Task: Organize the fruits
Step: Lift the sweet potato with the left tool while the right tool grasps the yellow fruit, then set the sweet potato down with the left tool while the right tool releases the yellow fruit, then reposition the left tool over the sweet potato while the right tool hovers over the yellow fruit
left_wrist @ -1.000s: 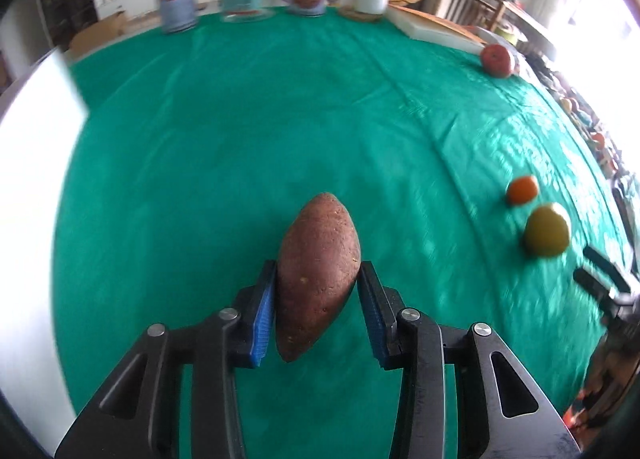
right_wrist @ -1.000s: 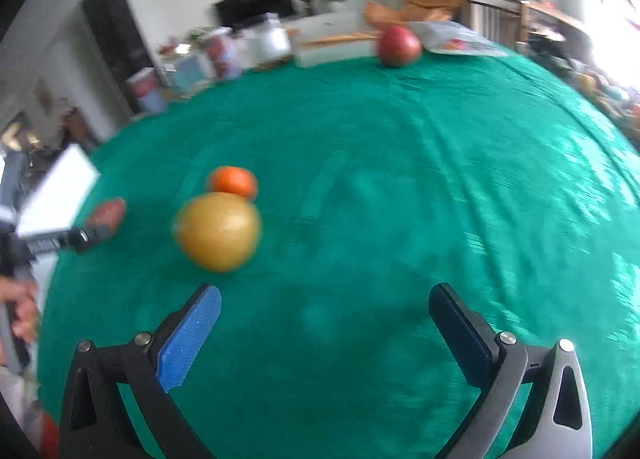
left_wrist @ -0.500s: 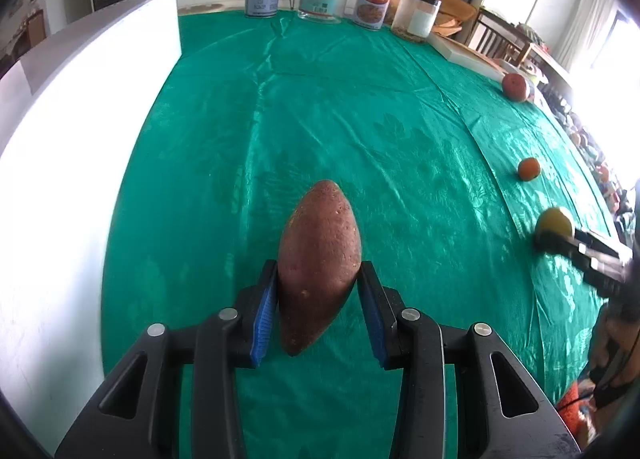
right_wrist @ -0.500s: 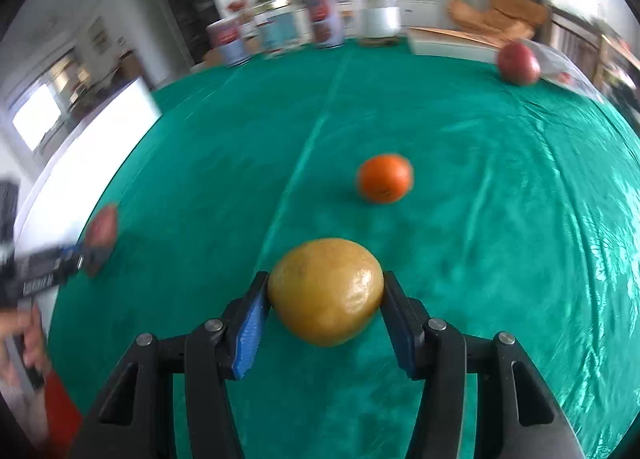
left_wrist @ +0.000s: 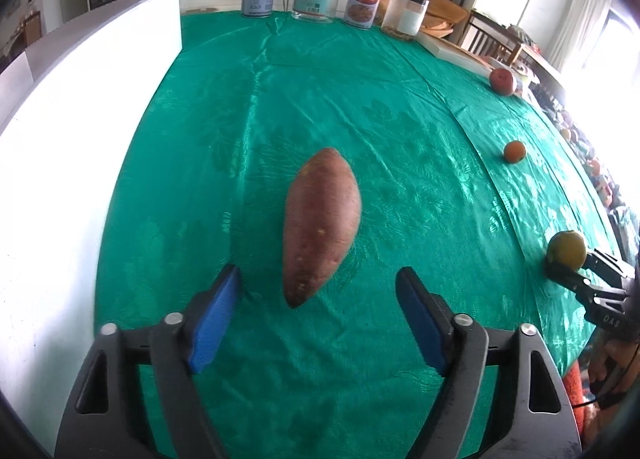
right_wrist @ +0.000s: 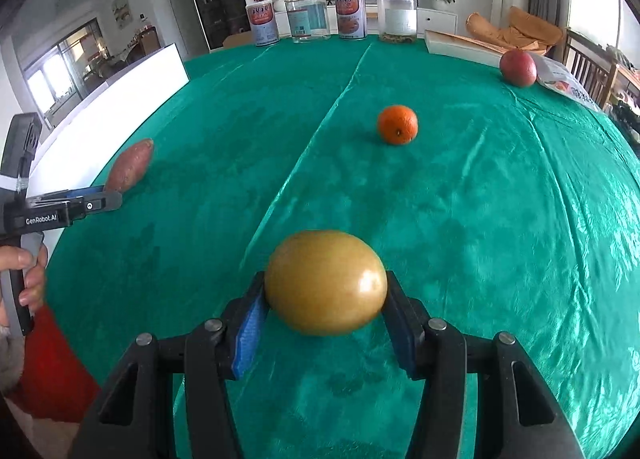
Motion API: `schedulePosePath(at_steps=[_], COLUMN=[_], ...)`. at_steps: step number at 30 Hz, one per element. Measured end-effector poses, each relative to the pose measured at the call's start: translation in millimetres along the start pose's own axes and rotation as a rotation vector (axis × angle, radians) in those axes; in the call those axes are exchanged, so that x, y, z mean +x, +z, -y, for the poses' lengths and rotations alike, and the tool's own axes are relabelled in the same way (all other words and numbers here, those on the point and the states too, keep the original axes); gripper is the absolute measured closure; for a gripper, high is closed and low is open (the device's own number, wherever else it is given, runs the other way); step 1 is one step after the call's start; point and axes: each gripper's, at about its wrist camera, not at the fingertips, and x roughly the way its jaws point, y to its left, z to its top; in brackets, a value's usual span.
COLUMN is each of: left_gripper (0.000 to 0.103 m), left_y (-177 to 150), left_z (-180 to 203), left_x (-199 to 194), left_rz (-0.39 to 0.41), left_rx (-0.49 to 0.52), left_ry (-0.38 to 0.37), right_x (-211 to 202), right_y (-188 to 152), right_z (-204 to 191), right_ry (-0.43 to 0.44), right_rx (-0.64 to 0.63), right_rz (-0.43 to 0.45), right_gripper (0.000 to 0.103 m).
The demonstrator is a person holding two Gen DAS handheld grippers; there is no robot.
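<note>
A brown sweet potato (left_wrist: 320, 219) lies on the green tablecloth (left_wrist: 400, 119), between the spread fingers of my left gripper (left_wrist: 318, 291); the jaws are opening and the blue pads stand clear of it. In the right wrist view the same sweet potato (right_wrist: 130, 165) shows at the far left, just beyond the left gripper (right_wrist: 92, 199). My right gripper (right_wrist: 324, 319) is shut on a yellow-green round fruit (right_wrist: 326, 281), pads pressed on both sides. That fruit (left_wrist: 566, 251) also appears at the right edge of the left wrist view. An orange (right_wrist: 397, 124) and a red apple (right_wrist: 517, 68) rest farther back.
A white board (left_wrist: 80, 131) runs along the table's left side. Two cans (right_wrist: 262, 24), a glass jar (right_wrist: 309, 17) and a clear container (right_wrist: 397, 16) line the far edge. A white tray (right_wrist: 460, 47) and a printed bag (right_wrist: 560, 79) sit at the back right. A hand in a red sleeve (right_wrist: 36, 279) holds the left gripper.
The left gripper's jaws have spread apart and let go of the sweet potato, which now lies on the cloth. The right gripper closed on the yellow-green fruit and keeps hold of it.
</note>
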Motion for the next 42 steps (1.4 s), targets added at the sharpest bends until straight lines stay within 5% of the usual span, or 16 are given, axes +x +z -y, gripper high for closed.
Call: schedulePosePath(at_steps=[6, 15, 18, 24, 34, 42], left_gripper=[0.019, 0.019, 0.018, 0.018, 0.018, 0.018], left_y=[-4, -2, -2, -1, 0, 2], left_z=[6, -4, -4, -9, -18, -24], left_x=[1, -2, -2, -4, -6, -12], left_rz=[0.006, -0.004, -0.005, -0.014, -0.014, -0.012], left_rx=[0.053, -0.005, -0.005, -0.029, -0.076, -0.102], left_ry=[0.035, 0.002, 0.003, -0.01, -0.019, -0.052], right_x=[-8, -17, -18, -19, -22, -19], right_y=[-12, -17, -12, 1, 13, 25], right_z=[2, 3, 6, 10, -6, 26], right_ry=[-0.003, -0.021, -0.033, -0.043, 0.043, 0.051], right_rx=[0.021, 0.017, 0.027, 0.065, -0.002, 0.166], right_rz=[0.019, -0.024, -0.019, 0.023, 0.048, 0.073], right_gripper=[0.048, 0.046, 0.039, 0.039, 0.045, 0.045])
